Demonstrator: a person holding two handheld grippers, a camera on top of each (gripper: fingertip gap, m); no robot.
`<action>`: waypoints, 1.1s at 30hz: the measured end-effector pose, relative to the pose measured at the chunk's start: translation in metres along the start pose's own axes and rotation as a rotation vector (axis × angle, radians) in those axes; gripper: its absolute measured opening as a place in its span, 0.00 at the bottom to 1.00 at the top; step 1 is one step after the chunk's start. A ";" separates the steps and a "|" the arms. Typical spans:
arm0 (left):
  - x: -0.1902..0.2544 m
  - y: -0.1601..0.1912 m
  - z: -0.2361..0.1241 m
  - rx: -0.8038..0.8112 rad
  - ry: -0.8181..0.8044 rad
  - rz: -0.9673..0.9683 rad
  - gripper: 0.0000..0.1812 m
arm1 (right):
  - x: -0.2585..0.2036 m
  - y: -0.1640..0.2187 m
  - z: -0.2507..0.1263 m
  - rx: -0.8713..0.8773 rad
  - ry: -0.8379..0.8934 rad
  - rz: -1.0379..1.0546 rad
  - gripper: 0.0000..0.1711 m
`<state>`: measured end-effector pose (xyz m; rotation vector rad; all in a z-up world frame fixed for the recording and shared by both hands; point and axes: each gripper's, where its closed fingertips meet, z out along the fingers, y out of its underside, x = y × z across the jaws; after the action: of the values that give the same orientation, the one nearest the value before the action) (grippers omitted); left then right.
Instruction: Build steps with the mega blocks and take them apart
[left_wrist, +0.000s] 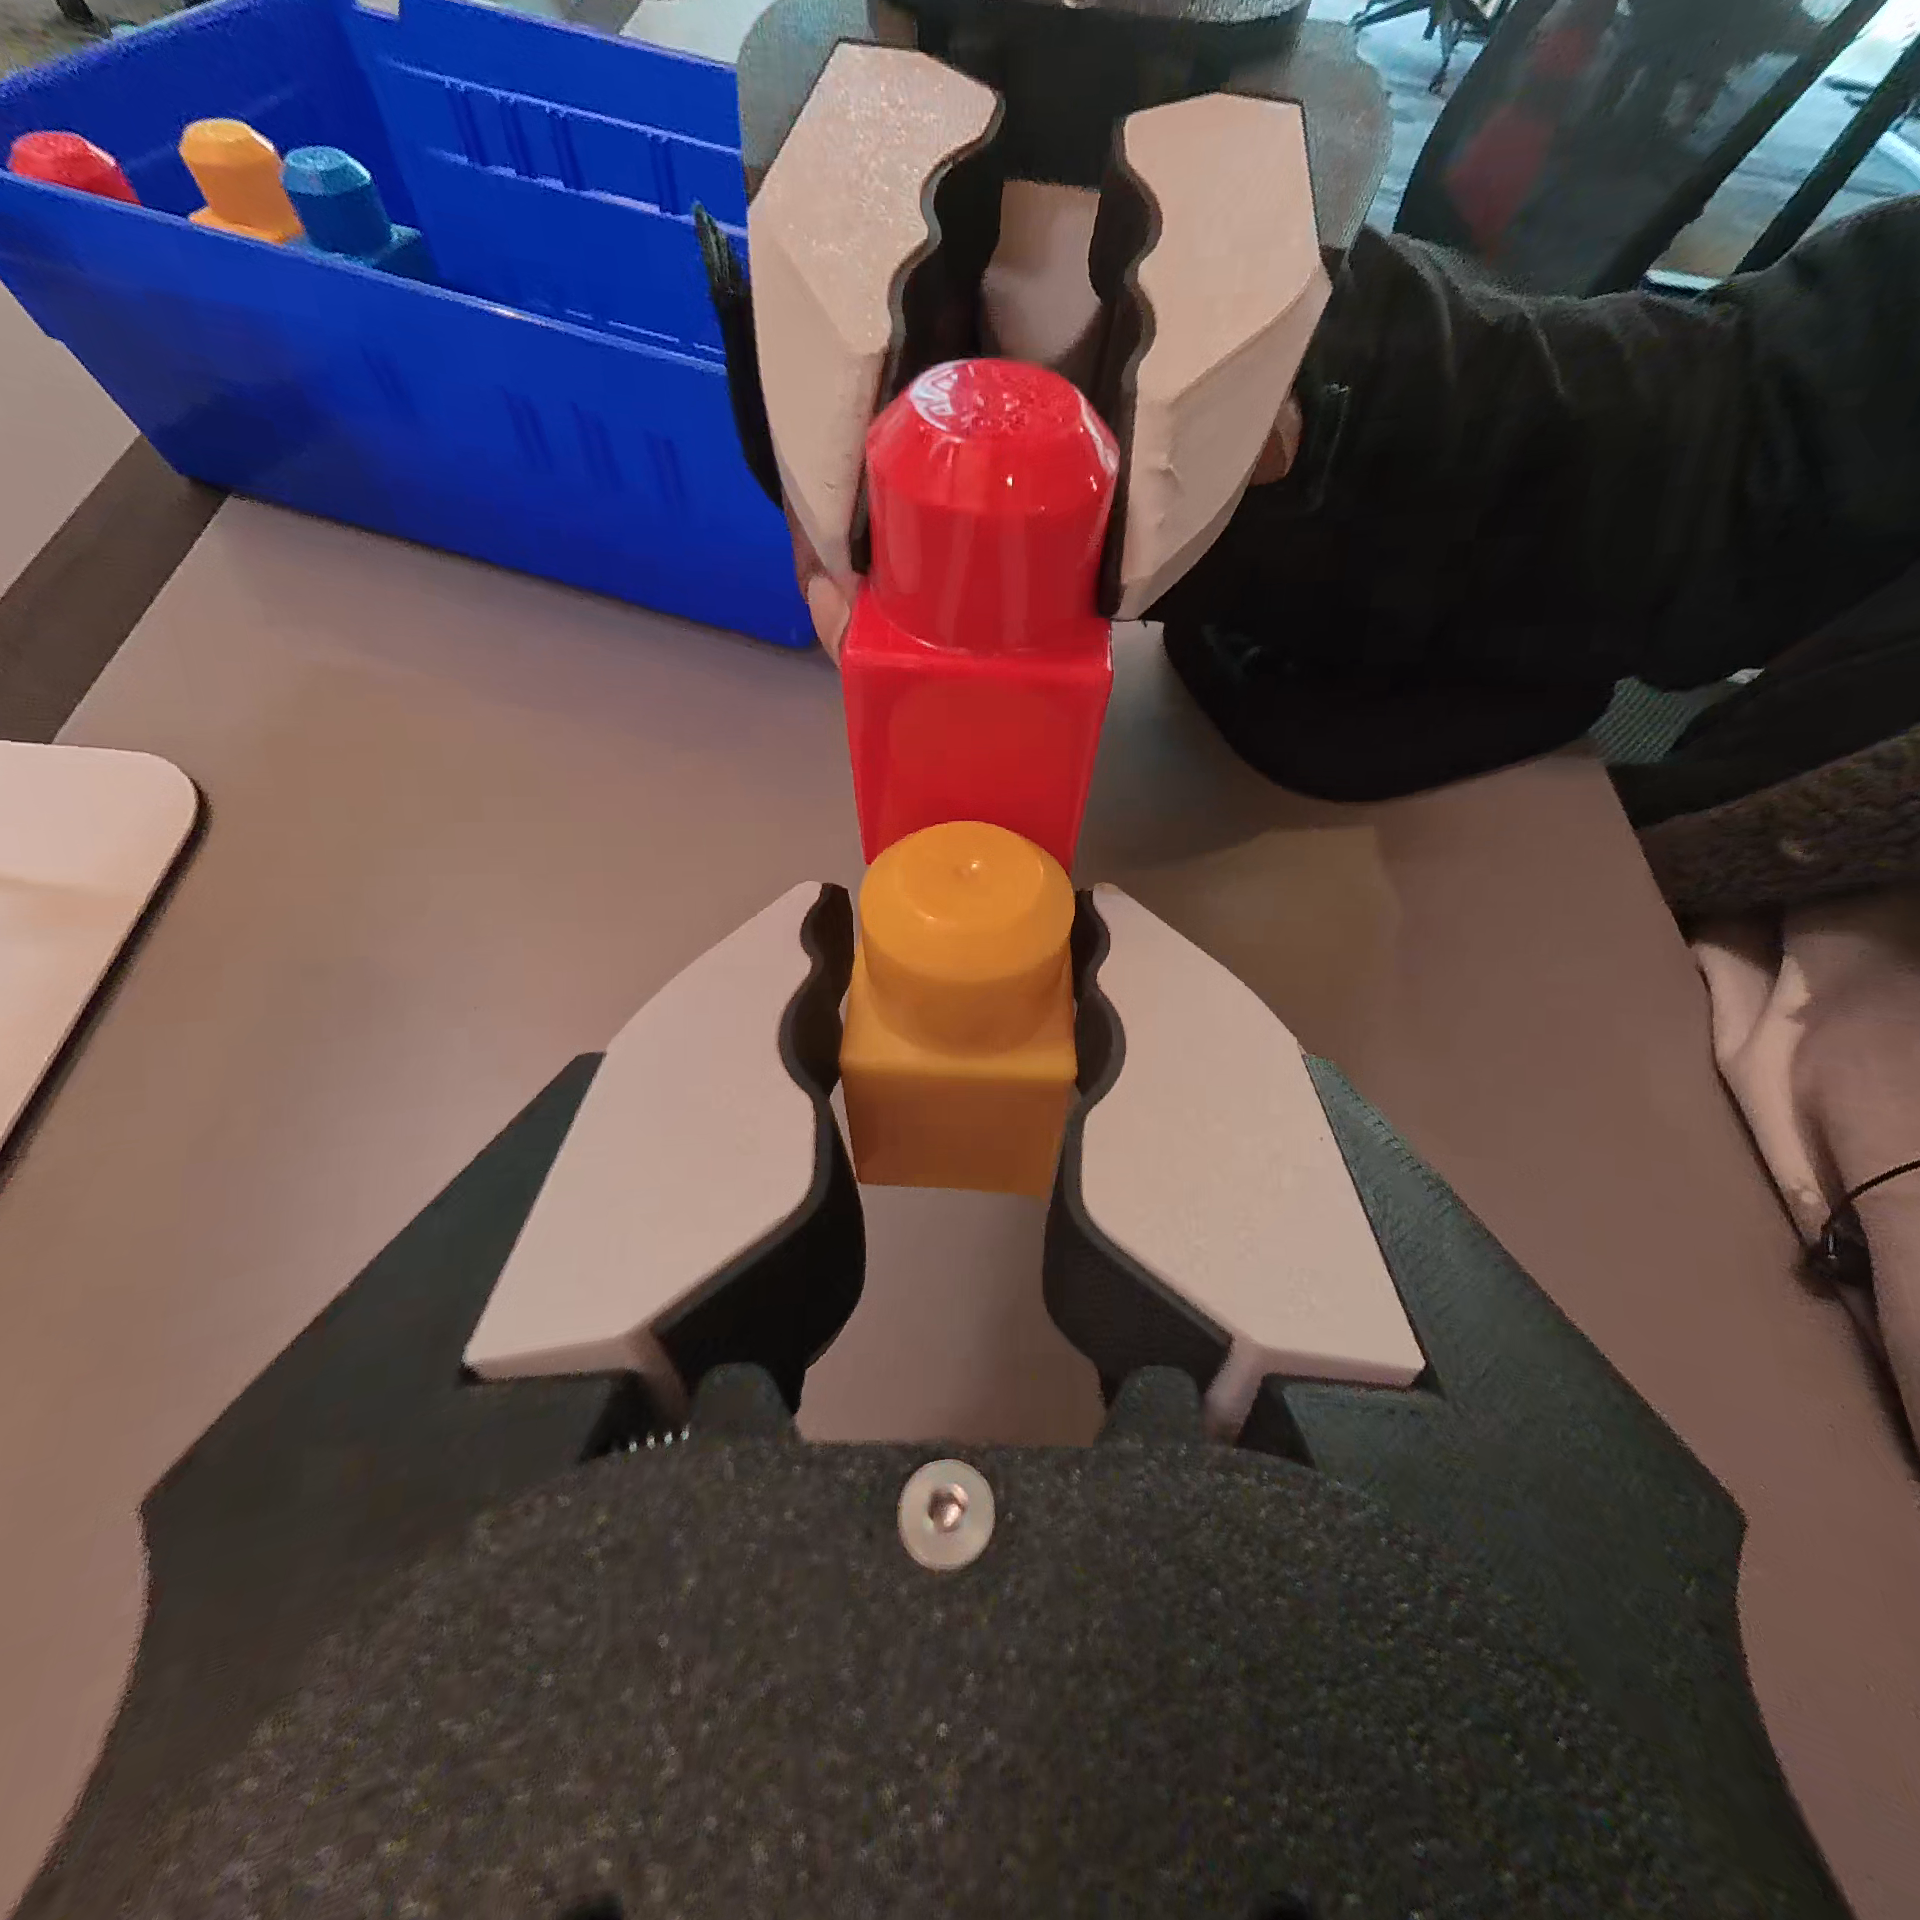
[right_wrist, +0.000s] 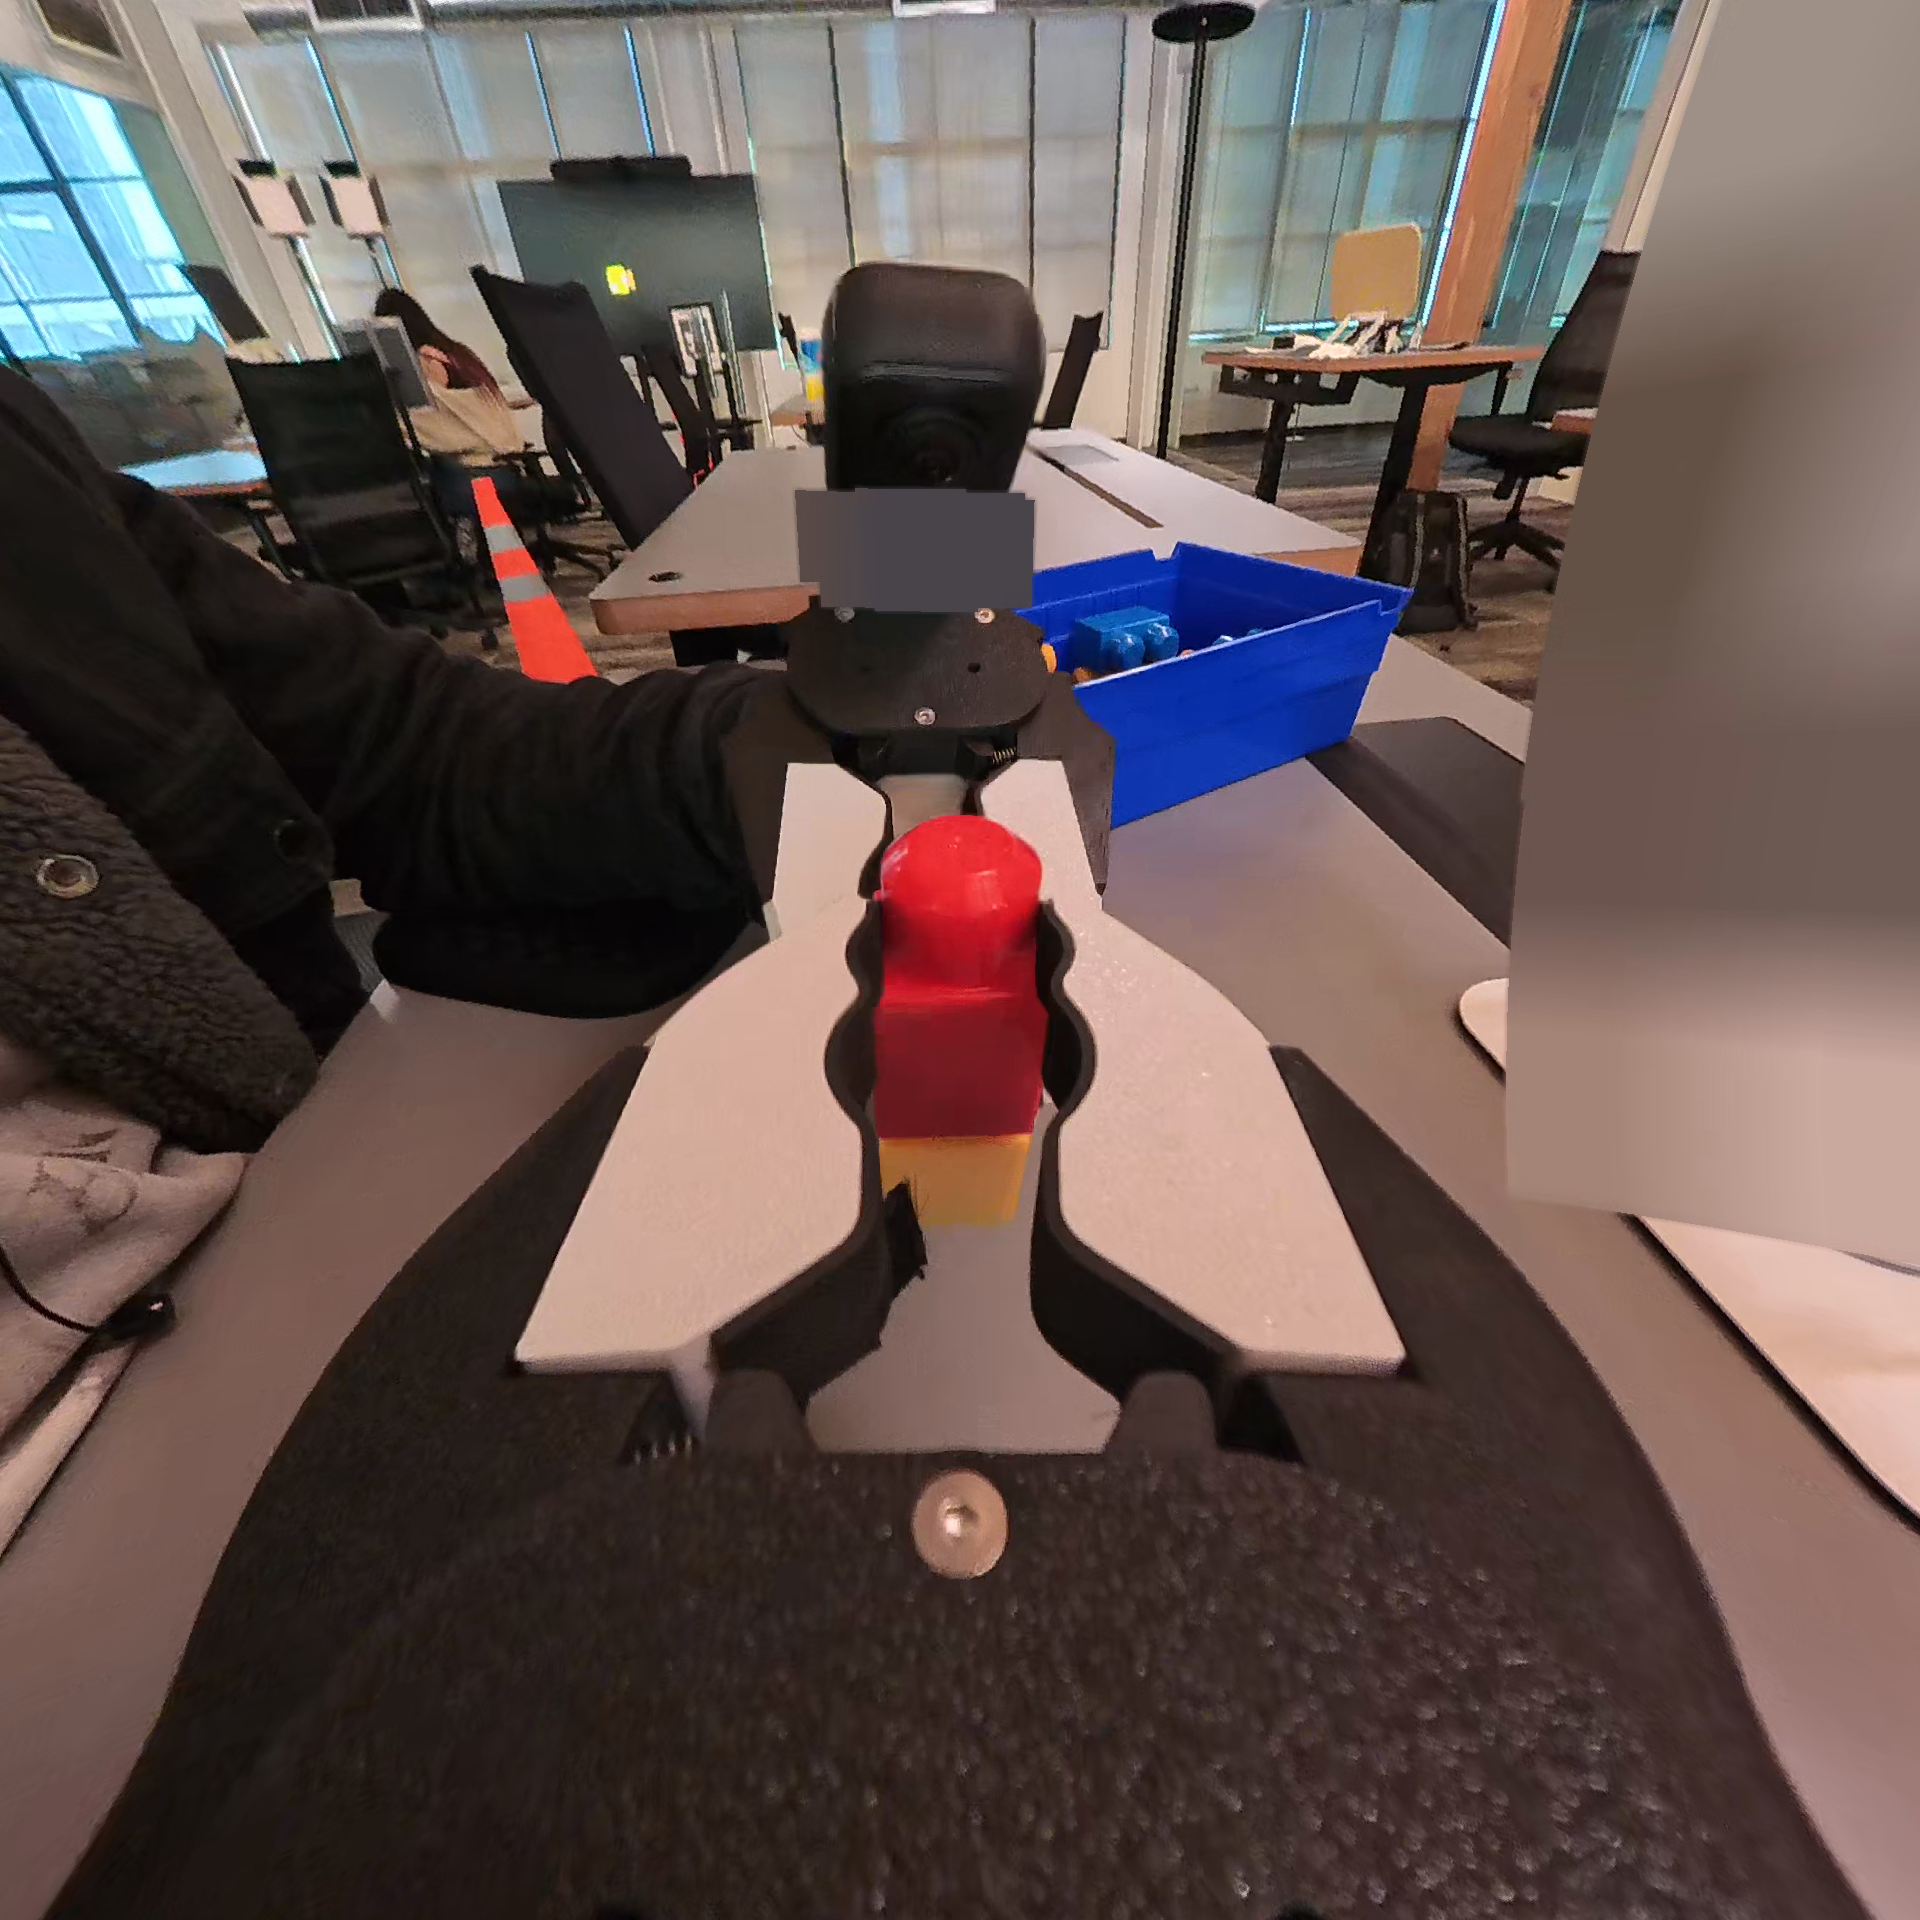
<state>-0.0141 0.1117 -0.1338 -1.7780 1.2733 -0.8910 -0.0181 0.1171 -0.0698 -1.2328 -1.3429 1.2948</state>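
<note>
Red plastic single-stud block sits beside and a step above an orange plastic single-stud block over the grey tabletop. Left gripper clamps the orange one; right gripper clamps the red. Blue plastic bin stands behind.

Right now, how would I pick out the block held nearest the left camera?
Start at the blue bin on the grey table. Right of it, two grippers meet; the orange block sits in the left gripper, smaller and lower than the red block behind.
</note>
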 end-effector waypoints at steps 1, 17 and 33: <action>0.000 -0.001 -0.001 0.008 -0.001 0.001 0.23 | 0.000 -0.002 0.000 0.008 0.002 0.001 0.16; -0.038 -0.010 -0.027 0.097 -0.220 0.075 0.23 | 0.052 -0.001 -0.005 0.169 0.070 0.674 0.45; -0.045 -0.001 -0.021 0.020 -0.331 0.216 0.24 | 0.028 0.026 0.035 0.087 -0.075 0.910 0.60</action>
<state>-0.0436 0.1517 -0.1277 -1.6522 1.2040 -0.4636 -0.0543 0.1389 -0.1000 -1.8367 -0.7417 1.9935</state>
